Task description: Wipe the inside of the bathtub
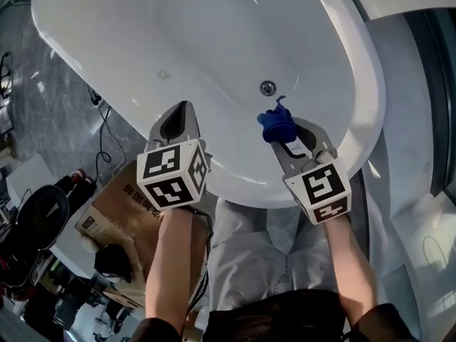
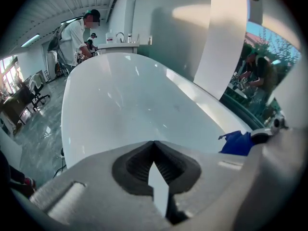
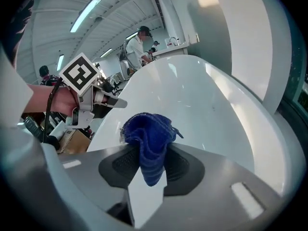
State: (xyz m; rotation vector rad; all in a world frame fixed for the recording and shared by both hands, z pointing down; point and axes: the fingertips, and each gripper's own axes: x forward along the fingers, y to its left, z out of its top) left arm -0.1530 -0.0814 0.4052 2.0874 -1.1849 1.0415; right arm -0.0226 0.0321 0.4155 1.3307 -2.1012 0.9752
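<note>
White bathtub filled most of the head view, with its drain toward the near end of the basin.

Right gripper was held over the tub's near inner slope, just short of the drain. Its jaws were clamped on a bunched blue cloth. In the right gripper view the cloth was pinched between the two pads, with the crumpled bulk standing out beyond the tips and one end hanging back behind them. Whether the cloth touched the tub surface could not be told.

Left gripper was over the tub's near rim, on the side away from the drain. In the left gripper view its jaws met tip to tip with nothing between them.

A cardboard box and a black cable lay on the floor outside the tub, beside its near rim. A person in a white top stood beyond the tub's far end.
</note>
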